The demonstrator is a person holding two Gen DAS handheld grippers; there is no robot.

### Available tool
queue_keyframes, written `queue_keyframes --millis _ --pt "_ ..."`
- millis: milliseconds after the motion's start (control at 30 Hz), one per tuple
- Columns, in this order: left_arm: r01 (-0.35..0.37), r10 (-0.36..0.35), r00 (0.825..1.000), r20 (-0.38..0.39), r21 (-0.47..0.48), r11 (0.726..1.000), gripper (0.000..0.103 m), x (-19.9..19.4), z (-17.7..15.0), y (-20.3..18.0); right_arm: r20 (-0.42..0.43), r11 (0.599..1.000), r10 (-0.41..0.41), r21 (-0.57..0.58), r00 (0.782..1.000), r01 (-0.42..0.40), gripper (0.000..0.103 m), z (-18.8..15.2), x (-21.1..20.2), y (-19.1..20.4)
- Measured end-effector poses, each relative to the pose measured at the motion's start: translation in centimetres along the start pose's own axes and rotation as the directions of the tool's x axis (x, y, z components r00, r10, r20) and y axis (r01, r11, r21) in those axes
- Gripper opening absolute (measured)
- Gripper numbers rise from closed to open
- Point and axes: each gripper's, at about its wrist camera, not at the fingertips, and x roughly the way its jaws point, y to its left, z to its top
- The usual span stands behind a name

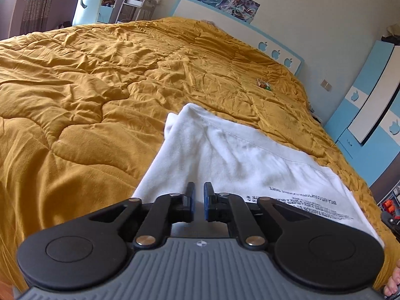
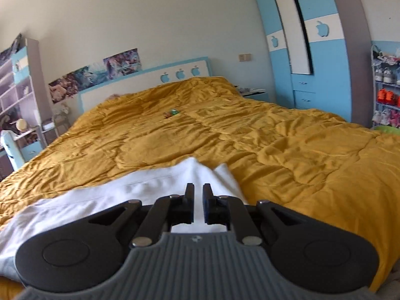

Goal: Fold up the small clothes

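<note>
A white garment (image 1: 225,155) with black printed text lies on a mustard-yellow quilt (image 1: 87,87) on a bed. My left gripper (image 1: 199,190) is shut on the garment's near left part, and the cloth rises in a ridge from between its jaws. In the right wrist view the same white garment (image 2: 112,195) stretches to the left. My right gripper (image 2: 198,191) is shut on its right part, with a fold of cloth pinched between the narrow jaws. Both grippers hold the cloth a little above the quilt (image 2: 275,150).
A small green and orange object (image 1: 264,85) lies on the quilt farther up the bed; it also shows in the right wrist view (image 2: 171,113). A white and blue headboard (image 2: 150,80) stands behind. A blue wardrobe (image 2: 312,62) is at the right, and shelves (image 2: 17,95) at the left.
</note>
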Motion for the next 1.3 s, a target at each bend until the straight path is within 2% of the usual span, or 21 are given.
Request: queue_keyframes --millis 100,167,267,333,467,567,600,667,700,767,867,900,933,967,1033,1067,1100,1133,1167,1233,1300 --pt "0.062 -0.067 0.997 0.047 0.102 0.993 0.013 -0.2 0.0 -3.1 -0.024 0.986 0.159 -0.045 0.987 -0.16 0.0 -0.6 -0.2 4.2" --pt "0.123 -0.129 0.991 0.029 0.163 0.979 0.013 0.4 -0.5 -5.4 -0.057 0.962 0.255 -0.087 0.965 -0.259 0.0 -1.3 0.0 6.6" --pt "0.175 -0.17 0.985 -0.043 0.202 0.964 0.011 2.1 -1.5 -8.0 -0.122 0.933 0.321 -0.13 0.939 -0.336 0.0 -2.5 0.4 9.4" --pt "0.166 -0.151 0.985 -0.082 0.242 0.956 0.01 3.2 -2.9 -9.1 -0.171 0.917 0.337 -0.164 0.926 -0.364 0.0 -3.5 0.6 10.4" --pt "0.128 -0.102 0.989 -0.109 0.261 0.957 0.009 4.3 -4.2 -8.9 -0.24 0.909 0.242 -0.283 0.94 -0.306 0.0 -6.3 1.8 10.5" --pt "0.128 -0.099 0.985 -0.138 0.223 0.966 0.009 4.7 -4.0 -8.2 -0.237 0.907 0.23 -0.298 0.944 -0.296 0.0 -6.6 2.1 9.8" --pt "0.13 -0.101 0.985 -0.14 0.219 0.967 0.009 4.7 -4.0 -8.1 -0.224 0.894 0.211 -0.35 0.951 -0.28 0.0 -6.6 2.0 10.1" --pt "0.132 -0.102 0.986 -0.135 0.235 0.963 0.009 4.5 -4.1 -8.1 -0.134 0.827 0.131 -0.532 0.982 -0.183 0.0 -7.2 1.0 10.8" --pt "0.132 -0.102 0.986 -0.131 0.242 0.961 0.009 4.5 -4.1 -8.1 -0.093 0.806 0.101 -0.576 0.991 -0.136 0.0 -7.2 0.7 10.6" --pt "0.133 -0.104 0.987 -0.124 0.252 0.958 0.009 4.3 -4.3 -8.2 -0.022 0.809 0.022 -0.586 1.0 -0.031 0.0 -6.5 0.5 9.7" --pt "0.137 -0.109 0.987 -0.115 0.27 0.953 0.009 4.2 -4.4 -8.4 0.016 0.867 -0.114 -0.487 0.993 0.107 0.026 -3.8 0.9 6.3" --pt "0.139 -0.112 0.987 -0.114 0.27 0.953 0.009 4.2 -4.4 -8.4 0.025 0.896 -0.14 -0.423 0.99 0.138 0.026 -2.9 0.6 4.9" --pt "0.156 -0.13 0.985 -0.114 0.259 0.953 0.01 4.1 -4.3 -8.3 0.031 0.938 -0.138 -0.316 0.99 0.14 0.027 -1.5 -0.1 2.9" --pt "0.179 -0.155 0.981 -0.114 0.249 0.952 0.018 3.9 -4.3 -8.1 0.024 0.977 -0.096 -0.19 0.995 0.099 0.03 -0.3 -1.0 0.8" --pt "0.243 -0.223 0.969 -0.108 0.239 0.94 0.031 3.4 -4.2 -7.7 0.008 1.0 0.0 0.03 1.0 0.0 0.041 1.3 -2.3 -2.8" --pt "0.263 -0.245 0.964 -0.105 0.228 0.937 0.04 3.1 -4.2 -7.5 -0.003 0.991 0.034 0.127 0.999 -0.033 0.049 1.8 -2.8 -4.3" --pt "0.289 -0.273 0.957 -0.102 0.211 0.934 0.045 2.9 -4.1 -7.4 -0.014 0.978 0.058 0.2 0.998 -0.054 0.053 2.1 -3.1 -5.5" --pt "0.309 -0.295 0.951 -0.097 0.197 0.93 0.052 2.6 -4.0 -7.3 -0.03 0.953 0.086 0.294 0.996 -0.074 0.054 2.2 -3.4 -6.8" --pt "0.32 -0.308 0.947 -0.091 0.189 0.928 0.056 2.4 -3.9 -7.3 -0.036 0.919 0.114 0.383 0.993 -0.092 0.057 1.9 -3.6 -8.0" --pt "0.324 -0.314 0.946 -0.081 0.177 0.929 0.056 2.2 -3.6 -7.4 -0.016 0.847 0.152 0.517 0.988 -0.122 0.067 0.6 -4.1 -9.8" --pt "0.317 -0.308 0.948 -0.083 0.162 0.934 0.056 2.4 -3.5 -7.3 -0.04 0.791 0.198 0.597 0.979 -0.135 0.068 -0.5 -3.8 -10.7"
